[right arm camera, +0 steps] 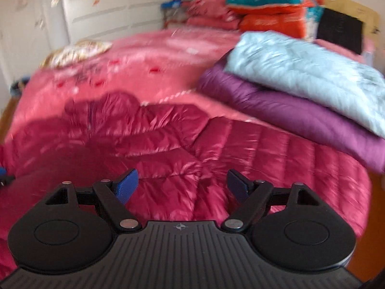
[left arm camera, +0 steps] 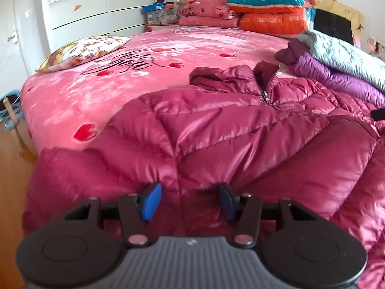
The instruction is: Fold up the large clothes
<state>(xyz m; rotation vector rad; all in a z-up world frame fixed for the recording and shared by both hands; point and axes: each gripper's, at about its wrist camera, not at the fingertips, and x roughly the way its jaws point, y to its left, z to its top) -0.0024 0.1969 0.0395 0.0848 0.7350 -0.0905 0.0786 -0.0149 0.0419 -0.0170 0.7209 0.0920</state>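
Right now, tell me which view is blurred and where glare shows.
Right wrist view: smeared all over, the folded pile streaked. Left wrist view: mostly sharp, with bright sheen on the magenta down jacket; fisheye bends the wardrobe.

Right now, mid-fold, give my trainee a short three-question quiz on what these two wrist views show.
1. True or false: the magenta puffer jacket lies zipped on the pink bedspread.
2. Which folded garment tops the stack beside it? A) the light blue one B) the purple one C) a yellow one
3. Fill in: the right gripper is ____, nothing between its pads.

Key: 1 true; 2 A; 3 open.
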